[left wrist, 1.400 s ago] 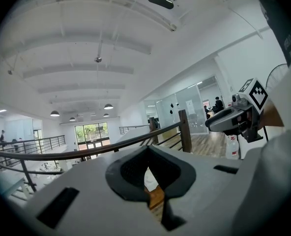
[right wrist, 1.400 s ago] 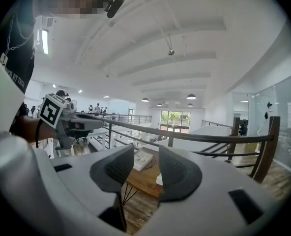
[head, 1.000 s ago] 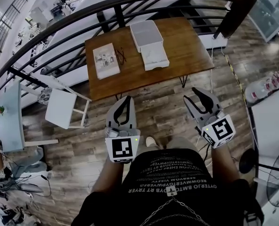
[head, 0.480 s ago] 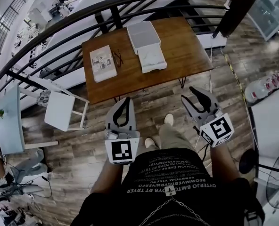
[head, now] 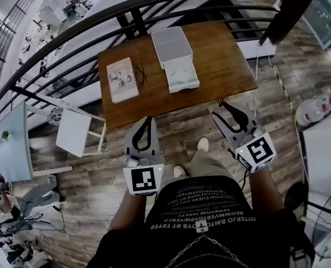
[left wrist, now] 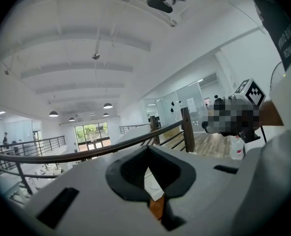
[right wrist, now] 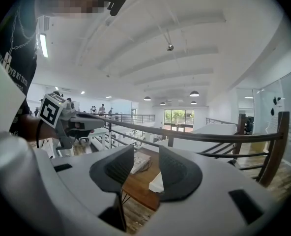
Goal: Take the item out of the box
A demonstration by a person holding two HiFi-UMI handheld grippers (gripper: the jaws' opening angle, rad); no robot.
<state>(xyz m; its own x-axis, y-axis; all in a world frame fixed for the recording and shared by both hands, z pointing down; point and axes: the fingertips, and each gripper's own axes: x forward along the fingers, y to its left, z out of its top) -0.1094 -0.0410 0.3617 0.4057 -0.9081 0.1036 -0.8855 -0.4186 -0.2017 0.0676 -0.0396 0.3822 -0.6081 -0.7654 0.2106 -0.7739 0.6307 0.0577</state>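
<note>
wooden table (head: 224,66) bearing white box (head: 172,43) lying ahead of both; left gripper (head: 146,121) hovering pinched together, empty; right gripper (head: 228,108) gaping wide, empty.

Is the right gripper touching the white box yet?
Apart. The head view shows the right gripper short of the white box, with bare tabletop between them.

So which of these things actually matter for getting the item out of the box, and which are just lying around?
For the job: white box, wooden table, left hand-held gripper, right hand-held gripper.
Just lying about: booklet, glasses, small white table.
</note>
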